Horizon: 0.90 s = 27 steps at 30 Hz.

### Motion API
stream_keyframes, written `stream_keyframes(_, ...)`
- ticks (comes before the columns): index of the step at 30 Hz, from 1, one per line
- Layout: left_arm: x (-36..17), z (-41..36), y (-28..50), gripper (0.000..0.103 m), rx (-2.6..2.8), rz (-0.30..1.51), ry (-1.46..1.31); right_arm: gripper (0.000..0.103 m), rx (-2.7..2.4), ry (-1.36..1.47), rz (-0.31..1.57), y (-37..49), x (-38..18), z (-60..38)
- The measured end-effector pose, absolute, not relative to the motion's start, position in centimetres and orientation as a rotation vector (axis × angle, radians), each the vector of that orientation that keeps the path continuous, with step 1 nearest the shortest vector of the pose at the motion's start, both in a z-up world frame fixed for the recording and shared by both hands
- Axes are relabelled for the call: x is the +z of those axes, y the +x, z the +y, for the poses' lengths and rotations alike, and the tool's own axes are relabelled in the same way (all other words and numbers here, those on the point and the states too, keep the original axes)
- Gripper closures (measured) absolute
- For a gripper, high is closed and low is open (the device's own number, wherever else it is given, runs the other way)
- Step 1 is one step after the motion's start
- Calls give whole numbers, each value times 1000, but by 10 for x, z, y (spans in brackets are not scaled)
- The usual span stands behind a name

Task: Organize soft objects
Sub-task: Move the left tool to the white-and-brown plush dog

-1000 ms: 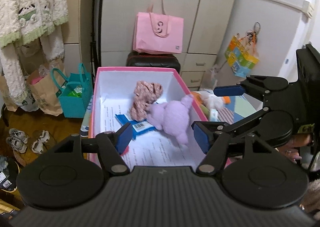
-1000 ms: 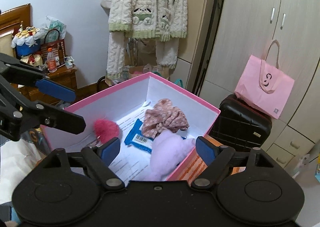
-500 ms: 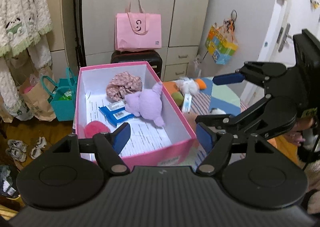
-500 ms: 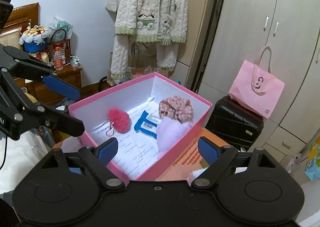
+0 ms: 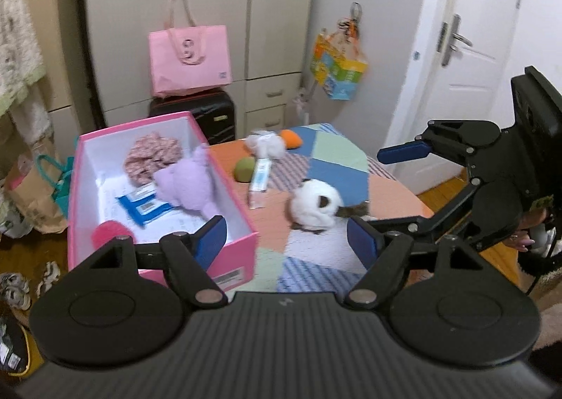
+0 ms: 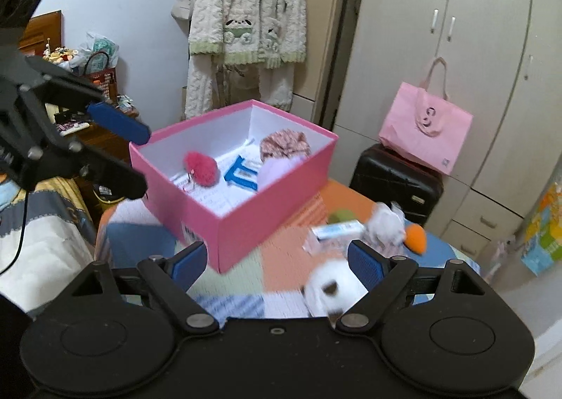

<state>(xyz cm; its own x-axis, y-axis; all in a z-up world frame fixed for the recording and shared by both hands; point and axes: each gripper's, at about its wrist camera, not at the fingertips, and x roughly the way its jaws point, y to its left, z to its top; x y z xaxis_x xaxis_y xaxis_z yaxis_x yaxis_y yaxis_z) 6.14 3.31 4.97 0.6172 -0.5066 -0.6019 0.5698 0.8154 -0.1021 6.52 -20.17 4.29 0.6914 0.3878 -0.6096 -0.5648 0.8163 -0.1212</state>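
Both grippers had drawn back from the pink box; left gripper and right gripper stood wide open, empty. I judged the white plush beside the box next.

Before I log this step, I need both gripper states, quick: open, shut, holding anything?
Left gripper: open, holding nothing.
Right gripper: open, holding nothing.
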Motion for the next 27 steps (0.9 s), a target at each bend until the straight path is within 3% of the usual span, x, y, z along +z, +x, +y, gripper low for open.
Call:
stream_keyframes(14, 13, -42, 98, 28, -748, 753, 108, 12, 533, -190, 675, 81, -6, -255)
stream_keyframes(27, -33, -95, 146, 28, -679, 812, 127, 13, 548, -87, 629, 125, -64, -278)
